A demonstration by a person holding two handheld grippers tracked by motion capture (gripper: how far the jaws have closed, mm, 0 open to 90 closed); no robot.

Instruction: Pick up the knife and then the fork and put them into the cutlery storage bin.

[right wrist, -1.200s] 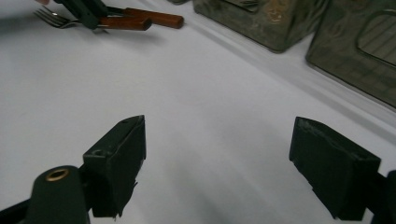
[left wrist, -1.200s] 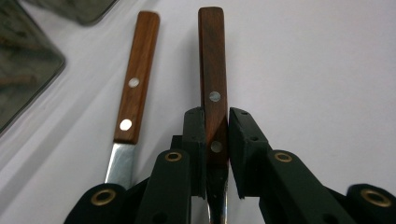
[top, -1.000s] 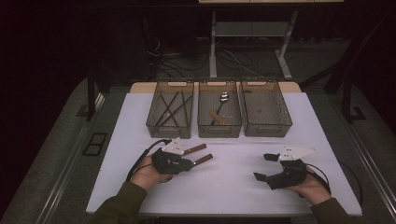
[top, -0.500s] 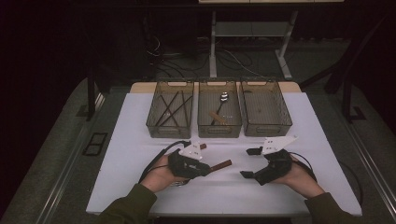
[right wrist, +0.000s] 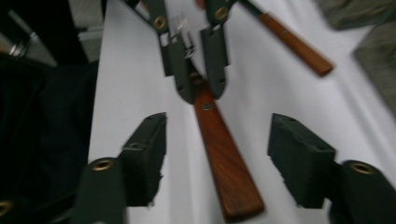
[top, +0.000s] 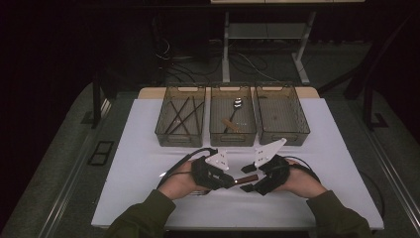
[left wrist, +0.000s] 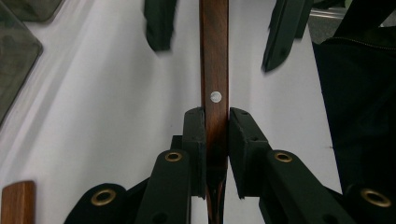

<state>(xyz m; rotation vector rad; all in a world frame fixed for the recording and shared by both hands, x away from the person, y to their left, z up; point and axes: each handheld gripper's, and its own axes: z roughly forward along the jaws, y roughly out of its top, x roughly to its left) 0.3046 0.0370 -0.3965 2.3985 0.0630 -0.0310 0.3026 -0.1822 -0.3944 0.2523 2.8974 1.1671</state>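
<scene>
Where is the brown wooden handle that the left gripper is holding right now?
In the high view the brown wooden handle is near the table's front edge, clamped in the left gripper, with its free end between the right gripper's open jaws.

There are three mesh baskets (top: 232,136) in a row on the white surface (top: 129,163). Two wooden-handled utensils are out on the surface: one (left wrist: 215,70) held up, one (left wrist: 17,200) lying down. One spoon (top: 236,106) sits in the middle basket. Two tongs (top: 233,181) (top: 250,178) meet.
</scene>
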